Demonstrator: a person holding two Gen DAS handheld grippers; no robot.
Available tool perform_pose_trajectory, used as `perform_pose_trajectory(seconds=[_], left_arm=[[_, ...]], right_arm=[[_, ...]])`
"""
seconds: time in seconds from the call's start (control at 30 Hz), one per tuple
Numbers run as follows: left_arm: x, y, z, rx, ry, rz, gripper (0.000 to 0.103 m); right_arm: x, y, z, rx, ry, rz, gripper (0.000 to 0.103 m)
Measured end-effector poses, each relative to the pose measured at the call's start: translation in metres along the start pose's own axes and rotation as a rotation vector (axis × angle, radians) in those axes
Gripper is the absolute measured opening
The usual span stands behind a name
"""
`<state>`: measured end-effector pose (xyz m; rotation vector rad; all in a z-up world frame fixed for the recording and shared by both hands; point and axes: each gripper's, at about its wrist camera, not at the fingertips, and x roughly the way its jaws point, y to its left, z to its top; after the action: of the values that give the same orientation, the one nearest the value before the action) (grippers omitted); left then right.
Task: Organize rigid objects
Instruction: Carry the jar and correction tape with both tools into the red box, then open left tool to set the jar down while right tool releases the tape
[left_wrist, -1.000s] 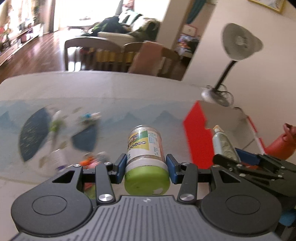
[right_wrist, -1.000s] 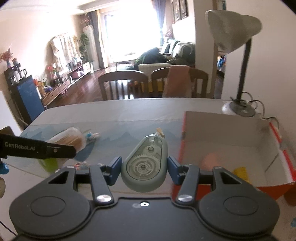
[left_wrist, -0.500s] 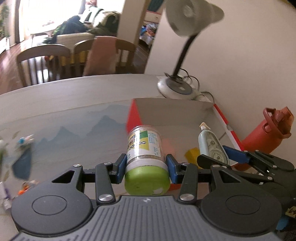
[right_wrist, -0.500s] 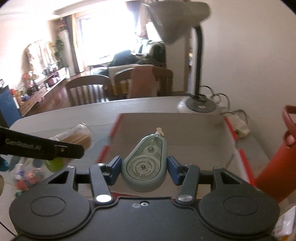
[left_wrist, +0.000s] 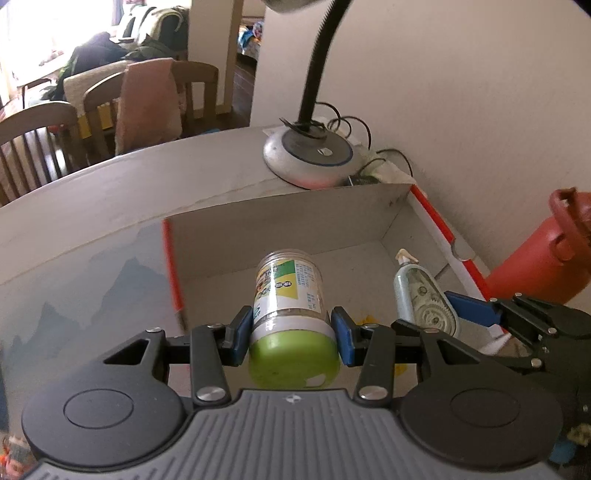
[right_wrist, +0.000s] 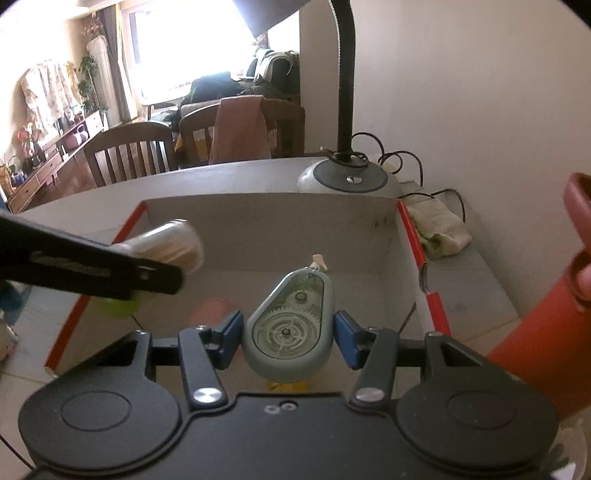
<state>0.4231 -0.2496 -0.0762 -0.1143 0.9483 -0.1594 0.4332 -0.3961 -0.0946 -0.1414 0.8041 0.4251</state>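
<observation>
We hold the left gripper (left_wrist: 293, 339) over the open cardboard box (left_wrist: 280, 221) on the desk (left_wrist: 110, 192); its blue fingers (left_wrist: 240, 338) are clamped on the sides of a clear jar (left_wrist: 291, 314), just above the green lid (left_wrist: 293, 362), so the lid points back at the camera and the jar's base points forward over the box floor; the right gripper (right_wrist: 288, 338) hangs over the same box, its fingers (right_wrist: 345, 339) pressed on either flank of a grey-green correction tape dispenser (right_wrist: 290, 328), whose pale tip points away from us toward the far wall of the box; in the left wrist view the dispenser (left_wrist: 421, 295) sits to the right of the jar, near the red-edged right wall; in the right wrist view the jar (right_wrist: 166, 243) shows blurred at the left; a lamp base (right_wrist: 347, 181) stands on the desk just behind the box, and a red bottle (left_wrist: 543, 254) stands to its right.
</observation>
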Motion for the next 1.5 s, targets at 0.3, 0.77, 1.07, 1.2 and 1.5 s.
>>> perform_pose_trajectory(seconds=[0.3,0.77,1.07,1.2,1.5], left_arm=[[0.057,-0.008,0.018,0.016,0.069,0.01,0.045],[0.108,-0.012,0.024,0.013,0.187,0.003,0.045],[0.114,-0.013,0.025,0.012,0.223,0.001,0.045],[0.113,-0.014,0.025,0.022,0.227,0.014,0.045],[0.088,-0.01,0.024,0.013,0.169,-0.003,0.058]], right_arm=[[0.033,0.002,0.001,-0.064,0.087,0.026,0.052],[0.05,-0.002,-0.012,-0.041,0.204,0.04,0.052],[0.052,-0.006,-0.011,-0.015,0.214,0.049,0.053],[0.05,-0.006,-0.011,-0.01,0.215,0.047,0.054],[0.041,-0.006,-0.009,0.003,0.193,0.04,0.057]])
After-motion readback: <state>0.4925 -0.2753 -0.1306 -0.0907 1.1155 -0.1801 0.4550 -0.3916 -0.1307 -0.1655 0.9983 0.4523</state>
